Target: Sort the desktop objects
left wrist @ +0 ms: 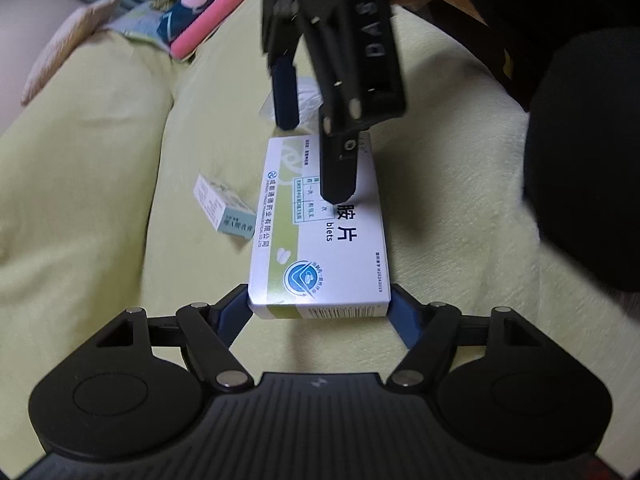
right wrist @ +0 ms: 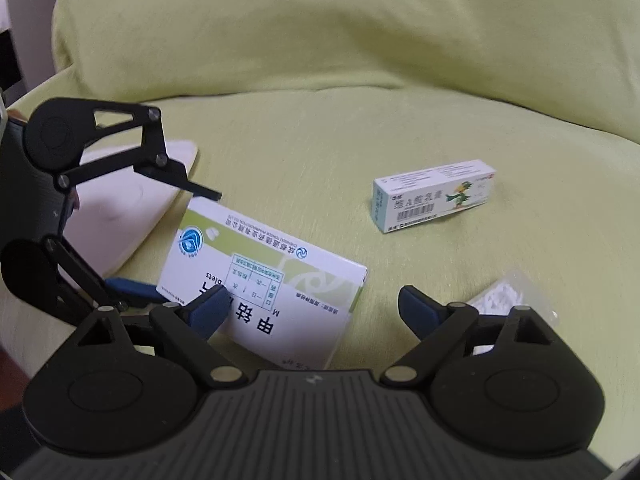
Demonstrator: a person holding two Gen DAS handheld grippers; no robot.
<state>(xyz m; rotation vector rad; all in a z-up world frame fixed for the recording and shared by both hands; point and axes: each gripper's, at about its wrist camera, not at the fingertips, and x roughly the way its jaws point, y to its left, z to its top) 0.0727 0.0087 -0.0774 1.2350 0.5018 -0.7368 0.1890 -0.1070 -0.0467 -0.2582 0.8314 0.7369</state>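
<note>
Left gripper [left wrist: 320, 308] pinching the flat white-and-green cardboard tablet box [left wrist: 320, 232] by its near end.

Its blue-padded jaws press both long sides of the box, likely to lift it for sorting; the box is level just above the yellow-green fabric cover [left wrist: 100, 160], though I cannot tell whether it touches. The right gripper [right wrist: 312, 304] comes in from the far end with jaws spread, one finger over the box top, the other past its far edge, gripping nothing, perhaps to steady or take it. Beside the box lies a small pale-green and white carton [right wrist: 434, 196], and near the right gripper a clear plastic packet [right wrist: 508, 292]. A white padded cushion [right wrist: 120, 216] rests close by. Farther off are a pink-edged patterned item [left wrist: 208, 4] and a tan pillow [left wrist: 68, 40]. The surface looks like a soft sofa seat, not a bench.
</note>
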